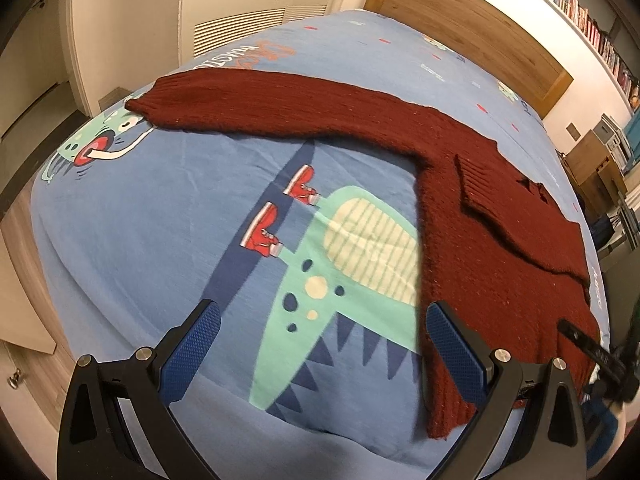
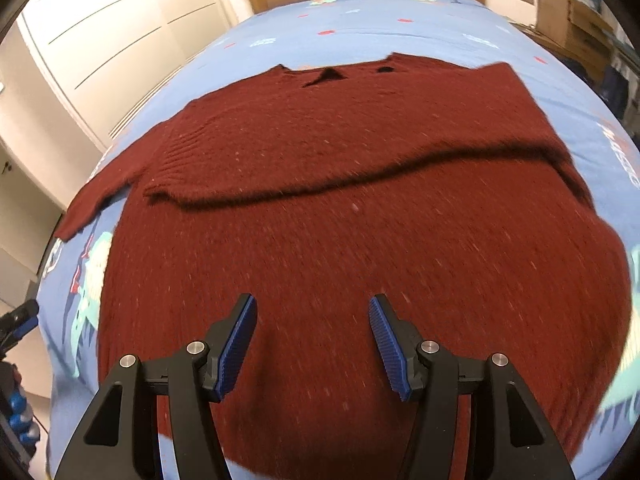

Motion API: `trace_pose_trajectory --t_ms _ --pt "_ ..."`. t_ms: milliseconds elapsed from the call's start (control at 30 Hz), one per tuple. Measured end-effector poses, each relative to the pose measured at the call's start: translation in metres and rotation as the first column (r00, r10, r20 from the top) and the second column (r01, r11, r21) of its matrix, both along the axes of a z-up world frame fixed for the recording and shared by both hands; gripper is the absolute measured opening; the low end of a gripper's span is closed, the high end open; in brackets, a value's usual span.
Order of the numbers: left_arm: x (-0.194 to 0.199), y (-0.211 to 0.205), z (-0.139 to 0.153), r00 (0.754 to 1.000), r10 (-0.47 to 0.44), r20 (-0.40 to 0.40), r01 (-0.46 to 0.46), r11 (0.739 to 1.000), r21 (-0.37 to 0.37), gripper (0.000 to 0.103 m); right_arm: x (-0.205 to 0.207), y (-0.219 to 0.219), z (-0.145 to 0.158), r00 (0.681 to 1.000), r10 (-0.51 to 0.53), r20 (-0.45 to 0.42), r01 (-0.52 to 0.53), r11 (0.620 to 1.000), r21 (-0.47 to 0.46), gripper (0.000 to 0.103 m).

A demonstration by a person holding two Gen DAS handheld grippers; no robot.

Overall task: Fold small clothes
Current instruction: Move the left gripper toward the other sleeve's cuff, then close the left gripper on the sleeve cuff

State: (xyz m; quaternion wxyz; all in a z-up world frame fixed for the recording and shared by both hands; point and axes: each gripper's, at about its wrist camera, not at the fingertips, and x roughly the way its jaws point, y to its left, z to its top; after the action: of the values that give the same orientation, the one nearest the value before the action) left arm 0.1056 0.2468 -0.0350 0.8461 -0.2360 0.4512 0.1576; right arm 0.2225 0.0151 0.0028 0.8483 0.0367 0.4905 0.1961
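Bed, covered in a blue sheet printed with green cartoon crocodiles in red sneakers, small red dashes and scattered lettering. Wooden headboard at the far end. Pale wardrobe doors along one side, a louvred panel low down in the left wrist view. Long wall shelf packed with books above the headboard side. Cardboard boxes and storage clutter beyond the far corner of the bed, too distorted at the lens edge to itemise.

Dark red knitted sweater, ribbed at hem and cuffs, flecked with pale specks. Spread flat on the bed, neckline toward the headboard. One sleeve stretched straight out to the side across the sheet, cuff resting on a crocodile's head print. Other sleeve folded inward across the chest, its cuff lying near the opposite shoulder (lower edge casting a dark curved shadow line across the body). Hem nearest both cameras.

Left claw: released, blue pads wide apart, nothing between them; hovering over the bare sheet just beside the sweater's side edge, right-hand pad over the ribbed hem corner.

Right claw: released, pads apart, empty; above the lower middle of the sweater body, possibly clear of the knit, though motion blur obscures contact.
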Motion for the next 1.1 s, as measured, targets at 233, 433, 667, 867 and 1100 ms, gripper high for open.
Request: trace_pose_trajectory --t_ms 233,433,667,867,1100 --pt "0.004 0.030 -0.002 0.999 0.035 0.008 -0.035 0.999 -0.005 0.101 -0.025 -0.015 0.000 0.999 -0.044 -0.014 0.044 0.999 -0.007 0.060" --pt "0.008 0.068 -0.002 0.993 0.104 0.048 -0.101 0.993 -0.063 0.101 -0.032 -0.019 0.002 0.998 -0.061 -0.013 0.061 0.998 -0.014 0.060" --pt "0.012 0.103 -0.019 0.982 0.180 0.055 -0.169 0.972 -0.160 0.098 -0.038 -0.015 -0.003 0.999 -0.042 -0.029 0.041 0.999 -0.027 0.060" --pt "0.023 0.146 -0.026 0.966 0.253 0.057 -0.239 0.953 -0.185 0.098 -0.040 -0.006 -0.001 0.999 -0.018 -0.032 0.017 1.000 -0.020 0.060" --pt "0.037 0.202 -0.042 0.932 0.355 0.069 -0.319 0.897 -0.308 0.083 -0.040 0.005 -0.004 0.999 0.006 -0.047 -0.006 1.000 0.004 0.060"
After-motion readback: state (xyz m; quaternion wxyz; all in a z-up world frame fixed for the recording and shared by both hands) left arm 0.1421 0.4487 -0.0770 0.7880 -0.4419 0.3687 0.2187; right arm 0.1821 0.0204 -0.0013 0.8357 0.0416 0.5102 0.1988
